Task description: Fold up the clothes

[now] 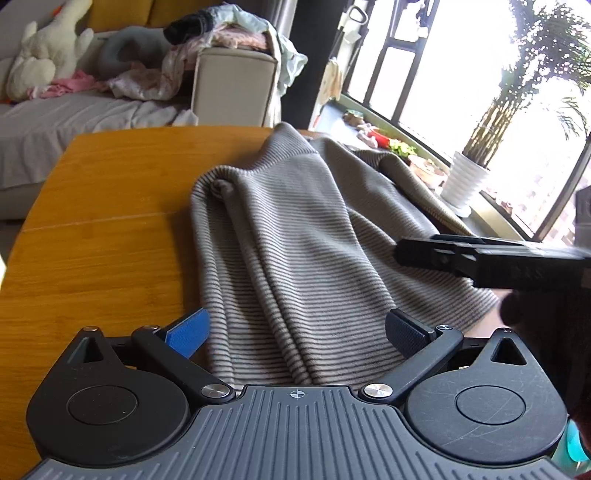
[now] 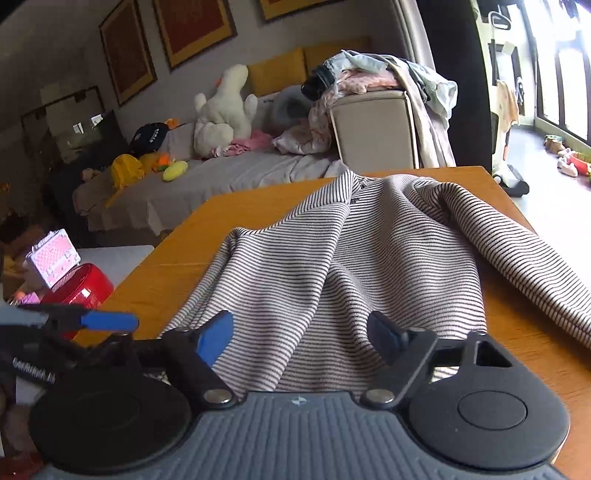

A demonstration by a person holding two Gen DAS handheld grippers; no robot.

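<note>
A grey garment with thin dark stripes point(image 1: 295, 240) lies bunched and creased on a wooden table point(image 1: 103, 206). My left gripper point(image 1: 295, 332) is open, its jaws wide apart over the garment's near edge, with cloth between them but not pinched. My right gripper shows as a dark bar at the right of the left wrist view point(image 1: 461, 258). In the right wrist view the same garment point(image 2: 369, 251) spreads across the table point(image 2: 535, 350), and my right gripper point(image 2: 299, 339) is open over its near edge. The left gripper's blue fingertip point(image 2: 107, 320) shows at the left.
A sofa point(image 1: 74, 122) with a white plush toy point(image 1: 48, 59) and a heap of clothes point(image 1: 221, 33) stands behind the table. A window sill with a potted plant point(image 1: 465, 181) is at the right. A red box point(image 2: 81, 288) sits left of the table.
</note>
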